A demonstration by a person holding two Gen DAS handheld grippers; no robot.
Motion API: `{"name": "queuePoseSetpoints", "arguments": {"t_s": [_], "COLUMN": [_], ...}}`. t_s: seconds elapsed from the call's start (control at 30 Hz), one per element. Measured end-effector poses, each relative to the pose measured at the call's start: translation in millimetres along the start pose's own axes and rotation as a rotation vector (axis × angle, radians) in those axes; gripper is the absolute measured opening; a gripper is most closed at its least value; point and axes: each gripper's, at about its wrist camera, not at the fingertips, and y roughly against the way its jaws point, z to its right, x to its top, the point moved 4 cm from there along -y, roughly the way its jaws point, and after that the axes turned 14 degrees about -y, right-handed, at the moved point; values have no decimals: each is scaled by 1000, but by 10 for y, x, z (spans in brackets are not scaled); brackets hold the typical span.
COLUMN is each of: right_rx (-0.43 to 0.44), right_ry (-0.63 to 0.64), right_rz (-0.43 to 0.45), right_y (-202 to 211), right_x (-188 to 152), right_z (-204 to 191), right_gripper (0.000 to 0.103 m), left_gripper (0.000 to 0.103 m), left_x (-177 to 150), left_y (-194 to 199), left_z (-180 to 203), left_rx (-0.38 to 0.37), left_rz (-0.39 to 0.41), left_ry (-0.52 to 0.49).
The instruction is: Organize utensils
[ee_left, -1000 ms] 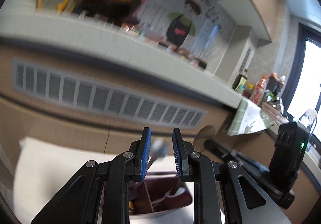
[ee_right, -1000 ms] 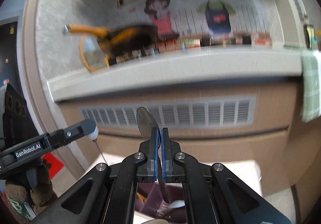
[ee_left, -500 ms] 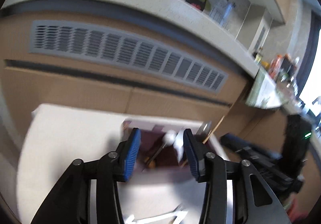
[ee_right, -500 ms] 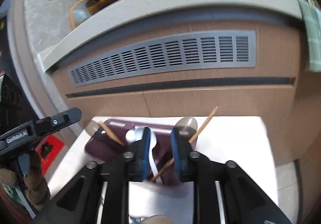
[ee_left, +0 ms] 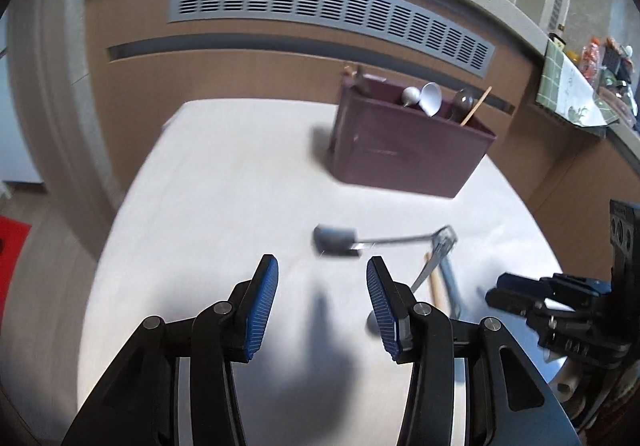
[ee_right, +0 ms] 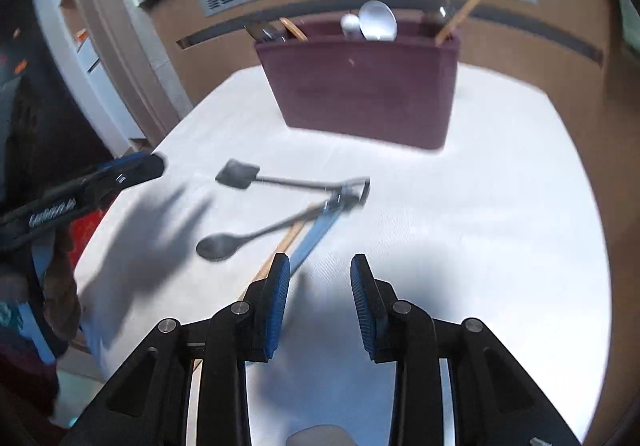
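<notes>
A maroon utensil box (ee_left: 404,150) stands at the far side of the white table (ee_left: 224,198), holding spoons and a chopstick; it also shows in the right wrist view (ee_right: 364,94). A small grey spatula (ee_left: 334,238), a dark spoon (ee_right: 224,244), a wooden stick (ee_right: 286,242) and a blue-handled utensil (ee_right: 316,234) lie loose in front of it. My left gripper (ee_left: 322,300) is open and empty above the table, near the spatula. My right gripper (ee_right: 320,288) is open and empty, just behind the blue handle. Each gripper shows in the other's view, the right one (ee_left: 560,310) and the left one (ee_right: 92,186).
A wooden counter front with a grey vent grille (ee_left: 328,18) rises behind the table. A green cloth (ee_left: 568,94) and bottles sit on the counter at the right. A red mat (ee_left: 12,246) lies on the floor to the left.
Both grippers have tilted down and pulled back from above the box to over the table. The right gripper, shut on a spoon a second ago, has opened. The left gripper has opened wider.
</notes>
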Motion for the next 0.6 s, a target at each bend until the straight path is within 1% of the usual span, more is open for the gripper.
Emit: {"name": "queuePoseSetpoints", "arguments": {"t_s": [0.07, 0.17, 0.3, 0.43, 0.5, 0.6], "right_rx": [-6, -51, -126, -157, -183, -299], "right_ry": [-40, -52, -14, 29, 54, 42], "right_rz": [-3, -26, -50, -29, -1, 27], "right_y": [-34, -192, -397, -360, -261, -145], "right_x": [-13, 20, 72, 67, 56, 49], "right_z": [-8, -72, -168, -160, -83, 231], "right_gripper": [30, 30, 31, 31, 32, 32], "left_gripper": [47, 47, 47, 47, 47, 47], "left_x": [-80, -177, -226, -220, -220, -188], "left_y": [57, 106, 71, -27, -71, -140], "left_z": [-35, -77, -80, -34, 28, 156], "left_rx": [-2, -19, -42, -82, -103, -141], "left_rz": [-1, -3, -25, -49, -56, -68], "left_ry": [24, 53, 48, 51, 42, 25]}}
